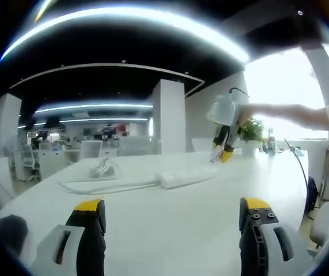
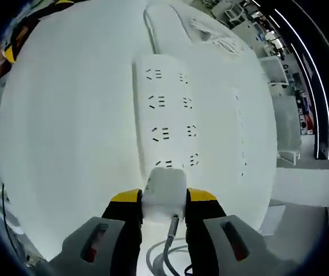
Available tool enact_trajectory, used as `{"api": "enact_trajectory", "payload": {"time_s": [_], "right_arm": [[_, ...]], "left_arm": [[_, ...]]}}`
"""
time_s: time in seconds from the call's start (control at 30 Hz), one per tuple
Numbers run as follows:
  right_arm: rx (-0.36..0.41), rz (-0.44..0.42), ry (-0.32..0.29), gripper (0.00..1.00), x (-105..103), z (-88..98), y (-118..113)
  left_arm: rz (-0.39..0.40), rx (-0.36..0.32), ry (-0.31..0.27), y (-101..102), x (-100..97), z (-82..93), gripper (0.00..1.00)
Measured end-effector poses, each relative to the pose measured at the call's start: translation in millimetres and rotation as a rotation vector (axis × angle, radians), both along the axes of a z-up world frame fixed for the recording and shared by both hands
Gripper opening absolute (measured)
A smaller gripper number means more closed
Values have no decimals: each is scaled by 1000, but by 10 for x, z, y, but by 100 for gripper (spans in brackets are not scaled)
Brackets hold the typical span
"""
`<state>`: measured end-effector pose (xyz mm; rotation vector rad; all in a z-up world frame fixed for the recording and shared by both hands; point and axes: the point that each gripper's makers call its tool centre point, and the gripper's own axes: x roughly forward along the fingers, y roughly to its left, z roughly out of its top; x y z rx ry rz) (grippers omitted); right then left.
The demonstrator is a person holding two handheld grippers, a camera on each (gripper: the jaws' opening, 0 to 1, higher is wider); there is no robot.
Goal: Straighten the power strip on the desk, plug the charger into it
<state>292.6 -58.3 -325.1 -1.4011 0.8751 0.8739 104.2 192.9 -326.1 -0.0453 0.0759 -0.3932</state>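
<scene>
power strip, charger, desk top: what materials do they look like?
Power strip: probably white moulded plastic, matte, with crisp socket slots. Charger, held in the right gripper: similar smooth white plastic, rounded edges. Desk: plain white, even surface, likely laminate; can't confirm.

You're working in an open-plan office. From the left gripper view you look across a long white desk (image 1: 170, 224) into a wide room with rows of other desks and office chairs (image 1: 29, 158), white square columns (image 1: 168, 115), a dark ceiling crossed by long curved light strips (image 1: 124, 17), and a bright window wall (image 1: 285, 86) with a potted plant (image 1: 251, 131) before it. In the right gripper view, more office chairs (image 2: 285, 69) stand past the desk's edge
</scene>
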Motion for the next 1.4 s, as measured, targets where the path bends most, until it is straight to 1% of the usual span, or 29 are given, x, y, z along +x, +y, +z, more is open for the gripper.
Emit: {"api": "enact_trajectory", "payload": {"time_s": [0.2, 0.3, 0.57, 0.83, 1.1, 1.4], "right_arm": [[-57, 15, 6, 27, 25, -41, -7], [-85, 36, 23, 27, 14, -63, -9], [-161, 87, 29, 27, 20, -124, 5], [-181, 103, 36, 27, 23, -114, 49], [-215, 98, 39, 27, 48, -95, 47], [-246, 96, 44, 27, 70, -126, 32]], "left_arm": [[-3, -1, 3, -12, -2, -18, 99], [-4, -1, 7, -12, 2, -33, 99], [-3, -2, 5, -13, 7, -23, 99], [-1, -4, 9, -8, 3, -43, 99], [-1, -4, 10, 3, -10, -49, 99], [0, -6, 8, 17, -10, -41, 99]]}}
